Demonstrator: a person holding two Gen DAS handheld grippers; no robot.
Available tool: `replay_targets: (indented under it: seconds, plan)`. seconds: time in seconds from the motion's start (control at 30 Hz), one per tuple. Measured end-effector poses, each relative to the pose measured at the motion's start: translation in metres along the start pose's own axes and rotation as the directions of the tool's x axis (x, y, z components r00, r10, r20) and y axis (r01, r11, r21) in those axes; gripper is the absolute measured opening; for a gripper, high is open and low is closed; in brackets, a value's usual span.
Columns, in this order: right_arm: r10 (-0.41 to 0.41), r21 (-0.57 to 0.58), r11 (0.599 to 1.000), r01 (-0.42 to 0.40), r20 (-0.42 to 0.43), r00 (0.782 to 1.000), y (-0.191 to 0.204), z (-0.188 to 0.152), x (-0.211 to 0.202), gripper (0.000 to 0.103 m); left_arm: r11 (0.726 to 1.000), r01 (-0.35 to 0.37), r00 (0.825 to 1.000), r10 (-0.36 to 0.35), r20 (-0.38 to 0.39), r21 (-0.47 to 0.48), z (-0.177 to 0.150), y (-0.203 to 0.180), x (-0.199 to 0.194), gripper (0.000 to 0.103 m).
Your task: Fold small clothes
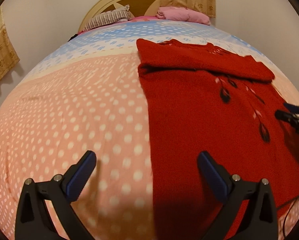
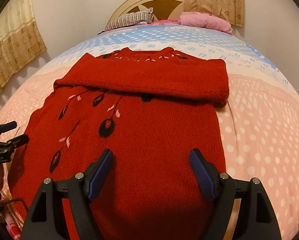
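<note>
Both tongs hang released, grasping nothing. The red sweater (image 2: 149, 124) lies flat on the bed (image 2: 265, 132), directly under the right tongs (image 2: 151, 157) and beside the left tongs (image 1: 147, 158).

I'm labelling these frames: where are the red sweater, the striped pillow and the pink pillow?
red sweater (image 2: 149, 132): right wrist view, plain knit of the body.
striped pillow (image 2: 129, 20): right wrist view, middle of its striped face.
pink pillow (image 1: 183, 15): left wrist view, its top surface.
</note>
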State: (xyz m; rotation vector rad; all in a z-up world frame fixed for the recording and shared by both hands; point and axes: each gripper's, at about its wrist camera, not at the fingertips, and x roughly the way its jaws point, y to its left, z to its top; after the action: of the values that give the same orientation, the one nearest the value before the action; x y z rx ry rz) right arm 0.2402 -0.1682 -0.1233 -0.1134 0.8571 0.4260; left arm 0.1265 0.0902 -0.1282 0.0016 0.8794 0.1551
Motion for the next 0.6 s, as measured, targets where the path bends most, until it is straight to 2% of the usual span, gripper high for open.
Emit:
replay_targets:
  seconds: [0.23,0.43,0.5,0.6]
  plan:
    - [-0.021,-0.038,0.999,0.021,-0.002,1.0,0.008,-0.015,-0.011,0.083,0.997,0.078,0.997,-0.078,-0.015,-0.015,-0.022,0.005,-0.022,0.103]
    - [-0.027,-0.065,0.998,0.027,-0.001,1.0,0.013,-0.032,-0.024,0.084,0.984,0.171,0.984,-0.173,-0.033,-0.048,-0.042,0.005,-0.04,0.103]
    - [-0.025,-0.065,0.998,0.025,-0.001,1.0,0.013,-0.036,-0.028,0.084,0.973,0.219,0.974,-0.222,-0.042,-0.069,-0.045,0.004,-0.043,0.1]
    - [-0.021,-0.063,0.998,0.021,0.004,1.0,0.013,-0.044,-0.033,0.085,0.95,0.29,0.951,-0.3,-0.073,-0.114,-0.049,0.005,-0.043,0.09]
